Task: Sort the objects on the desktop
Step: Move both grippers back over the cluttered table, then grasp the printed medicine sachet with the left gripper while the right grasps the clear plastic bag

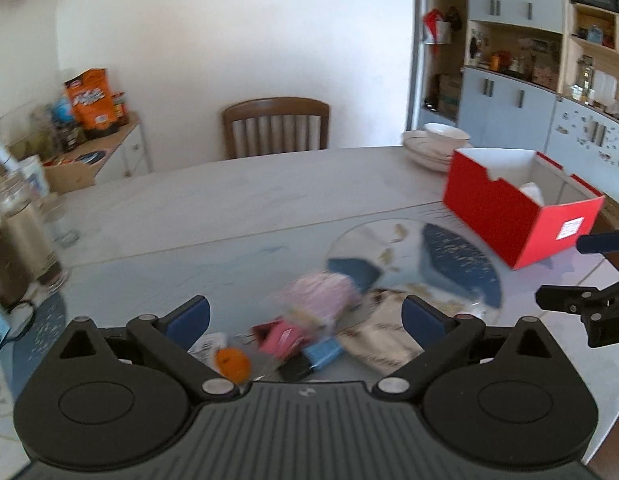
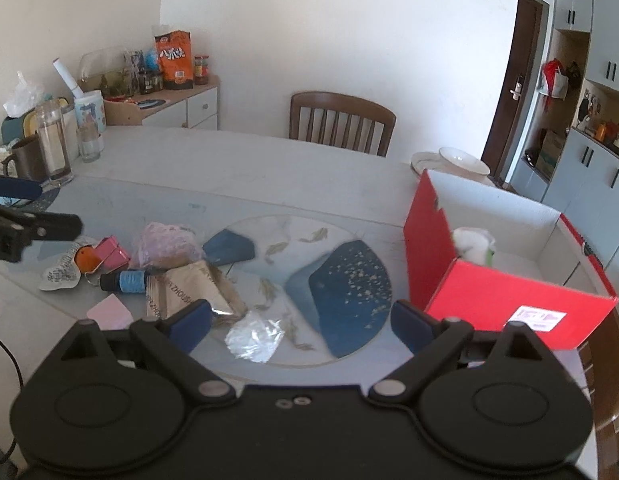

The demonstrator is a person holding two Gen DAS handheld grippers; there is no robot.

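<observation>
A pile of small objects lies on the table: a pink lacy pouch [image 2: 165, 240], a pink box [image 2: 111, 254], an orange tag [image 2: 86, 260], a black and blue tube [image 2: 123, 281], a beige packet [image 2: 189, 288], a pink sticky pad [image 2: 109, 312] and a clear wrapper [image 2: 253, 338]. My left gripper [image 1: 305, 320] is open above the blurred pile [image 1: 293, 336]. My right gripper [image 2: 301, 320] is open and empty above the wrapper. An open red box [image 2: 509, 288] with a white item [image 2: 473, 242] inside stands at the right; it also shows in the left wrist view [image 1: 517, 204].
A round glass turntable [image 2: 341, 280] with blue patches lies mid-table. A glass jar [image 2: 53, 144], a mug [image 2: 25, 158] and a tumbler [image 2: 89, 144] stand at the far left. Stacked white bowls [image 2: 461, 162] sit behind the red box. A wooden chair [image 2: 341, 120] stands beyond the table.
</observation>
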